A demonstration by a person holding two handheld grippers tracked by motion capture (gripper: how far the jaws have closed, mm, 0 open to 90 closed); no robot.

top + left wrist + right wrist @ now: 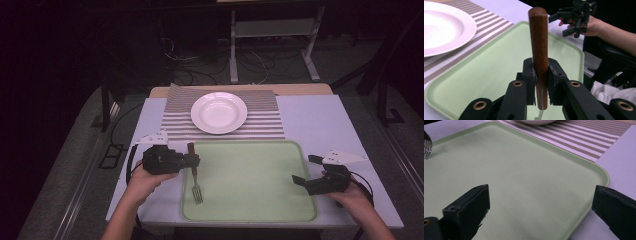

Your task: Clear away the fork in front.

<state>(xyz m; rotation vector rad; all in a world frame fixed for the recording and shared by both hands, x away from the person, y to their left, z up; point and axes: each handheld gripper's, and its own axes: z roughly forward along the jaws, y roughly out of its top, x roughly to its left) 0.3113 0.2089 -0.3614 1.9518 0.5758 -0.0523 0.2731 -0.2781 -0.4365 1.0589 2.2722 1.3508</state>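
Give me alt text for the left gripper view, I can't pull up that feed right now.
The left tongs are shut on the brown wooden handle of a fork, which stands up between the black jaws over a pale green tray. A white plate sits on a striped placemat at upper left. At upper right, a hand holds the right tongs, open.

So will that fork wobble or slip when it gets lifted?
Probably not much: the left gripper is shut on the fork by its wooden handle. It looks stiff. Its metal tines could swing a little, since they hang well past the grip.
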